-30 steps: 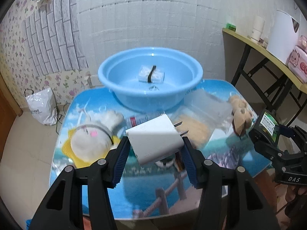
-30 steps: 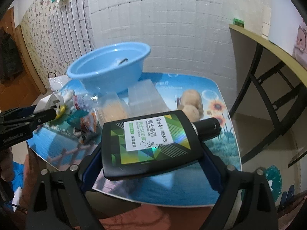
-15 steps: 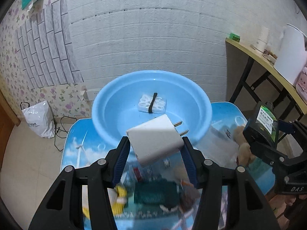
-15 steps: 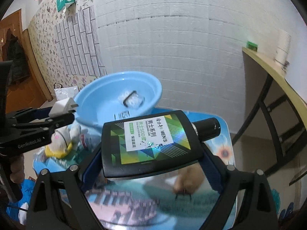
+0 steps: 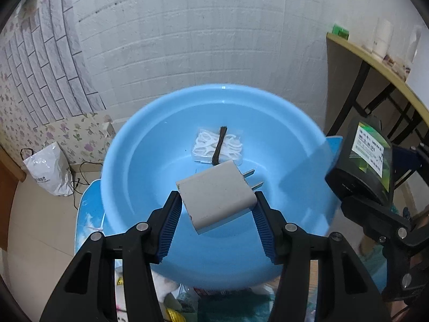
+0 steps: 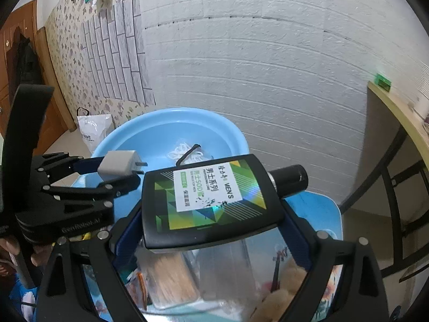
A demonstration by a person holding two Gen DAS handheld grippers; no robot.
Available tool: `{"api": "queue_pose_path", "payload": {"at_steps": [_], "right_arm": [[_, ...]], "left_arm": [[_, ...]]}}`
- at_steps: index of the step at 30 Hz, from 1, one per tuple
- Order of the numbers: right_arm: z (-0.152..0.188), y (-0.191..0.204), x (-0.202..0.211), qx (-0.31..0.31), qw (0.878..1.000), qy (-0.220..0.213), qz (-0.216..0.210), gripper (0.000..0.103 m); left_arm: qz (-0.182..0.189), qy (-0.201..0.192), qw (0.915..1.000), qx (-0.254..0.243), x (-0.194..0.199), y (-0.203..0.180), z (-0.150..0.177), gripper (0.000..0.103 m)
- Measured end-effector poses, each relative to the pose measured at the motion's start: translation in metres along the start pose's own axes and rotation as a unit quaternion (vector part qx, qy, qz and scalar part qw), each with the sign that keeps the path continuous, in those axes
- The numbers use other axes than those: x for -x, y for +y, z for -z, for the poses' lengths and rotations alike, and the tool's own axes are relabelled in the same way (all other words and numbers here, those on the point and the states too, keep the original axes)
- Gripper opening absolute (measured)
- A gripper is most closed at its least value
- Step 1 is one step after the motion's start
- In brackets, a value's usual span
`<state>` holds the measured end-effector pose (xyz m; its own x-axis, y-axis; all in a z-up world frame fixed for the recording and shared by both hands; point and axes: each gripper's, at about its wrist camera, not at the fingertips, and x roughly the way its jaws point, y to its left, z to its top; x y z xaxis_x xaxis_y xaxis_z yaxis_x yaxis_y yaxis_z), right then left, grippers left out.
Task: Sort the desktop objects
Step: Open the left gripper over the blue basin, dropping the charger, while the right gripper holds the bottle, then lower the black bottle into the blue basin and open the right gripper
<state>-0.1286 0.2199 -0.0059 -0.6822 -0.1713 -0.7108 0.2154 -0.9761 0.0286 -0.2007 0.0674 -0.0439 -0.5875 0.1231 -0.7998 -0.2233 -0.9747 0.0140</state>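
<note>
Above the blue basin point(image 5: 126, 177), the left gripper point(image 5: 217, 209) pinches a white charger point(image 5: 215, 197). The right gripper point(image 6: 211, 230) clamps a black bottle point(image 6: 209, 201) beside it.

Your blue basin point(image 5: 128, 187) hides most of the table; items at six o'clock blur beyond telling.

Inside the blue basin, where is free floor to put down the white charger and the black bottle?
The blue basin holds only the packet of floss picks, at the far middle. Its left, right and near floor is bare. The table in front is crowded with packets and plush toys, so avoid it.
</note>
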Motion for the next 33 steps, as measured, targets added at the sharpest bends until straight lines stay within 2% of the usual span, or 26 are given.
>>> {"api": "queue_pose_path", "payload": {"at_steps": [6,17,22,24,27,30,33], "right_arm": [[0.002,0.004,-0.022,0.003,1.0,0.021,-0.004,0.093],[0.0,0.007,-0.031,0.006,1.0,0.03,-0.007,0.093],[0.003,0.012,-0.033,0.014,0.999,0.031,-0.007,0.093],[0.003,0.013,-0.034,0.012,0.999,0.032,-0.009,0.093],[0.0,0.014,-0.036,0.011,0.999,0.033,-0.011,0.093],[-0.003,0.016,-0.038,0.013,0.999,0.034,-0.01,0.093],[-0.004,0.02,-0.041,0.018,0.999,0.034,-0.009,0.093]], "left_arm": [[-0.005,0.027,0.9996,-0.009,-0.018,-0.004,0.001,0.054],[-0.006,0.023,0.9997,0.0,-0.009,0.009,0.005,0.061],[-0.009,0.009,0.9999,-0.005,0.007,0.016,0.014,0.066],[-0.016,-0.001,0.9998,-0.011,0.015,0.015,0.016,0.073],[-0.036,-0.011,0.9992,-0.017,0.026,0.019,0.02,0.077],[-0.035,-0.016,0.9992,-0.011,0.036,0.026,0.024,0.084],[-0.044,-0.022,0.9988,-0.003,0.047,0.037,0.031,0.086]]}}
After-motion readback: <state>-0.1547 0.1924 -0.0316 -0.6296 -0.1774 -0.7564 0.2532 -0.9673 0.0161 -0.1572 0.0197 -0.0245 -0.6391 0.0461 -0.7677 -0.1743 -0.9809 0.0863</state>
